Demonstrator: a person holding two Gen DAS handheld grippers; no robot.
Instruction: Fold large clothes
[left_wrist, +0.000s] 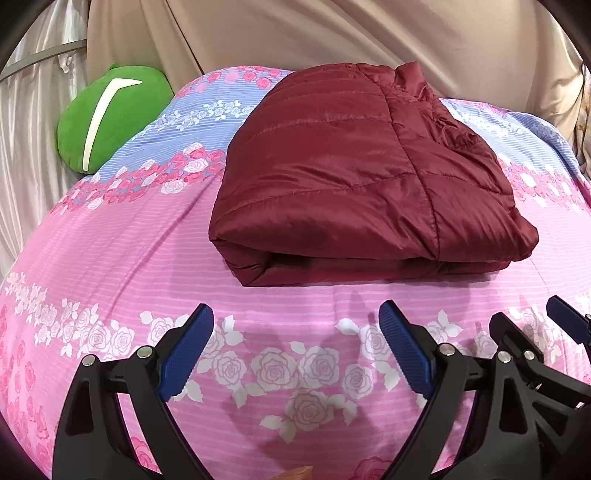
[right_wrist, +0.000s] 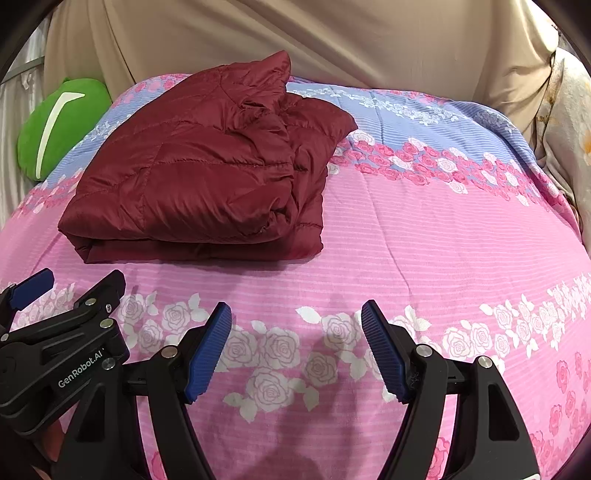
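a: jacket (left_wrist: 354, 173)? where.

b: dark red, quilted, folded into a thick block. lies on the bed cover (left_wrist: 122, 258), toward the far half, apart from both grippers. in the right view it sits left of centre (right_wrist: 199, 173).

a: fold clean?

b: near edge shows stacked layers. the right side is bunched and crumpled, and one bit sticks up at the back. collar or sleeve, can't tell. underside hidden.

a: left gripper (left_wrist: 295, 347)?

b: jaws spread wide, nothing between them, only cover below. blue pads face each other. not touching the jacket. handles cut off at the bottom edge.

a: right gripper (right_wrist: 295, 347)?

b: same, released, jaws apart and empty, short of the jacket. in the left view only part of it shows at the right edge (left_wrist: 532, 354), one pad cut by the frame.

a: the two together?

b: side by side, close. left one seen from the right view is a black body at lower left (right_wrist: 66, 350), its far pad half hidden.

a: anything else?

b: green cushion (left_wrist: 110, 114) at the far left corner of the bed, partly behind the cover's edge. beige cloth (left_wrist: 332, 33) hangs behind the bed. a small tan thing at the bottom edge of the left view, too cut off to name.
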